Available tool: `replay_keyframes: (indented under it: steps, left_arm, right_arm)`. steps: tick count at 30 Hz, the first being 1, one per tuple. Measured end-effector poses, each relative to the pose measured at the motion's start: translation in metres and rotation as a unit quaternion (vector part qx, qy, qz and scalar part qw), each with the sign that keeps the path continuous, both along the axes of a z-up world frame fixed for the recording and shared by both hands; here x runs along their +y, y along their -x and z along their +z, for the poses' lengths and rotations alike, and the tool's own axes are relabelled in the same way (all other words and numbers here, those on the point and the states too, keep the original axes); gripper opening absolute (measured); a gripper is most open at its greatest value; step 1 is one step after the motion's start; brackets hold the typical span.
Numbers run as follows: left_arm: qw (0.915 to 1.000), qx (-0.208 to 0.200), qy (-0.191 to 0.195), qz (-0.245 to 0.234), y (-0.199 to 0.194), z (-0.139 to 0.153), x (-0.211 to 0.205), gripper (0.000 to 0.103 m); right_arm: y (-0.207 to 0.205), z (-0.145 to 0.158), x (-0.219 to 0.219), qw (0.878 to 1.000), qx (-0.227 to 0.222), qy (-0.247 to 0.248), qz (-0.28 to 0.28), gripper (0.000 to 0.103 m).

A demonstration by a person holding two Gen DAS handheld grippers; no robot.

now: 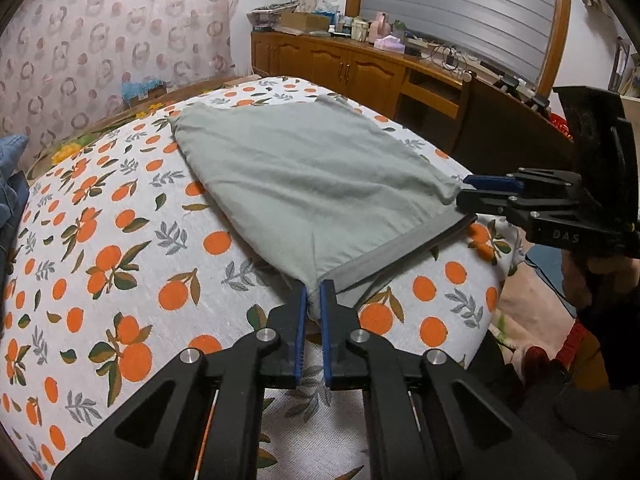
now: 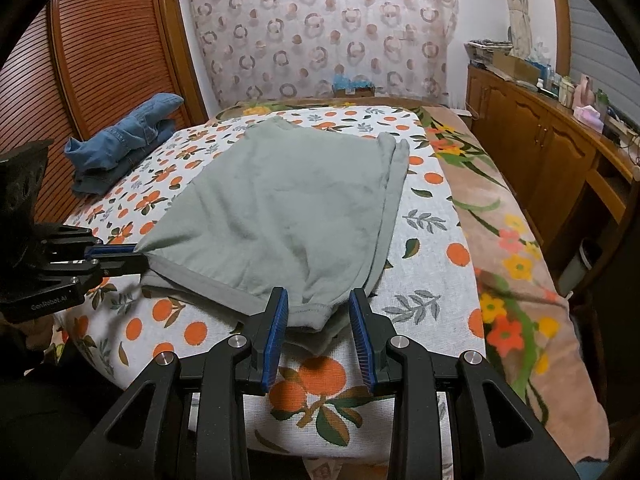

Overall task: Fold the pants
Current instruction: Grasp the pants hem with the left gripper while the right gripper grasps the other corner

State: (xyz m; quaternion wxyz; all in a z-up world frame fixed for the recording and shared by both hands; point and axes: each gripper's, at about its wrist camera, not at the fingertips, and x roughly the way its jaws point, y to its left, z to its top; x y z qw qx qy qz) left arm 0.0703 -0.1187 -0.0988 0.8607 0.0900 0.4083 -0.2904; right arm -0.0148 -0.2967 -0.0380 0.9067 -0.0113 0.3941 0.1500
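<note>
While left gripper (image 1: 314,300) pinches grey pants (image 1: 312,176), right gripper (image 2: 319,312) gapes, "GenRobot.AI" marking.

Pale grey-green pants (image 2: 280,208) lie on a white bedspread (image 2: 432,280) printed with oranges and leaves, blue denim (image 2: 120,140) at ten o'clock, black tongs (image 2: 319,312) with blue pads.
</note>
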Motion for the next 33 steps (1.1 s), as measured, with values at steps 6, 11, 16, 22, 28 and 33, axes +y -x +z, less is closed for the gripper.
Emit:
replay_keyframes:
  steps: [6, 11, 16, 22, 28, 33]
  left_arm:
    - [1.0000, 0.007, -0.006, 0.004, -0.001, -0.007, -0.001, 0.008]
    - [0.9997, 0.017, -0.011, 0.017, -0.006, -0.011, 0.000, 0.014]
    - [0.9993, 0.018, -0.012, 0.029, -0.009, -0.011, 0.002, 0.028]
    - [0.9987, 0.029, 0.003, 0.042, -0.015, -0.012, 0.008, 0.045]
    - [0.9988, 0.031, 0.007, 0.038, -0.016, -0.012, 0.004, 0.047]
    - [0.9987, 0.030, 0.010, 0.039, -0.018, -0.012, 0.001, 0.047]
  right_arm:
    - [-0.004, -0.008, 0.002, 1.000, 0.022, 0.012, -0.014, 0.033]
    - [-0.004, -0.007, 0.001, 0.999, 0.027, 0.000, -0.018, 0.033]
    - [-0.002, -0.009, -0.002, 0.999, 0.031, -0.016, -0.017, 0.033]
    - [-0.001, -0.010, -0.001, 0.999, 0.029, -0.016, -0.015, 0.033]
    - [0.001, -0.011, 0.000, 0.999, 0.026, -0.017, -0.013, 0.033]
    - [0.001, -0.011, 0.000, 0.999, 0.025, -0.019, -0.010, 0.029]
